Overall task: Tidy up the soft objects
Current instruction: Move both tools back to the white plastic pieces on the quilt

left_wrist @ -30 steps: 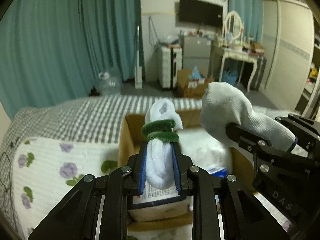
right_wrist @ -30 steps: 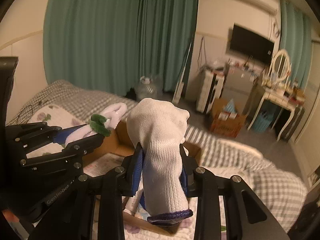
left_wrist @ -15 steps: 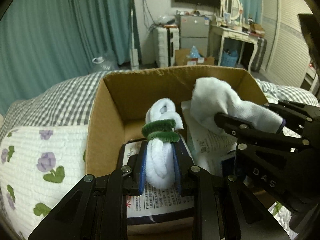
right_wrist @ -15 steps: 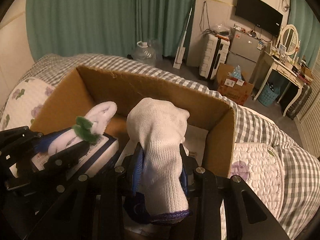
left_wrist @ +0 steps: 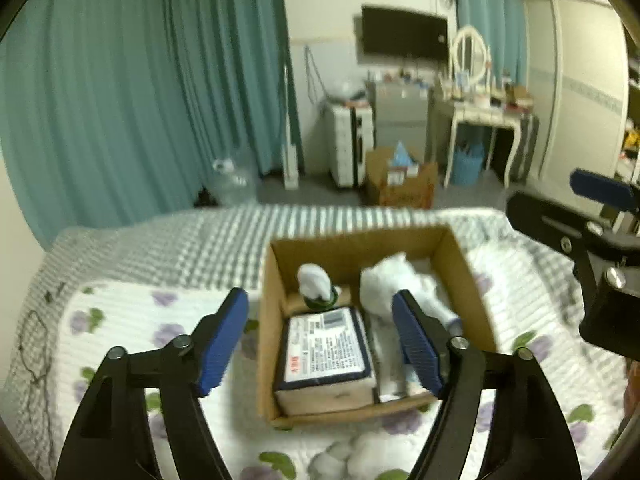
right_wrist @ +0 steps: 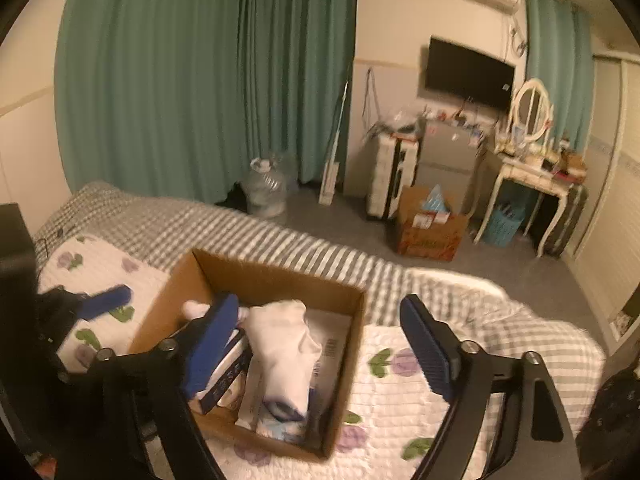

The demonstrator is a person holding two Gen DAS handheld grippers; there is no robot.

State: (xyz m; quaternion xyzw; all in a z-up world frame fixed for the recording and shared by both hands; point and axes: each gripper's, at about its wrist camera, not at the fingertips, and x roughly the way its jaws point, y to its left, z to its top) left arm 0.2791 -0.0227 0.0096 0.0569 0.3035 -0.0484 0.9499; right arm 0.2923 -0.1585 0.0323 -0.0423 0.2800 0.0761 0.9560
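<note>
A cardboard box (left_wrist: pixel 267 320) (right_wrist: pixel 352 344) sits on the quilted bed. Inside lie a white fuzzy bundle with green bands (left_wrist: pixel 316 284) at the back left, partly hidden in the right wrist view (right_wrist: pixel 192 307), and a white sock (left_wrist: pixel 394 280) (right_wrist: pixel 286 352) at the right. My left gripper (left_wrist: pixel 320 336) is open and empty, raised above the box's near side. My right gripper (right_wrist: pixel 320 344) is open and empty, also above the box; it shows at the right edge of the left wrist view (left_wrist: pixel 596 240).
A boxed item with a printed label (left_wrist: pixel 326 352) and packets fill the box's front. The floral quilt (left_wrist: pixel 120 320) and grey checked blanket (right_wrist: pixel 248 236) surround it. Beyond the bed are curtains, a water jug (right_wrist: pixel 264 188), a carton and a dressing table (right_wrist: pixel 528 176).
Both grippers opened and let go: the banded bundle and the sock now lie in the box. Both grippers pulled up and back from the box.
</note>
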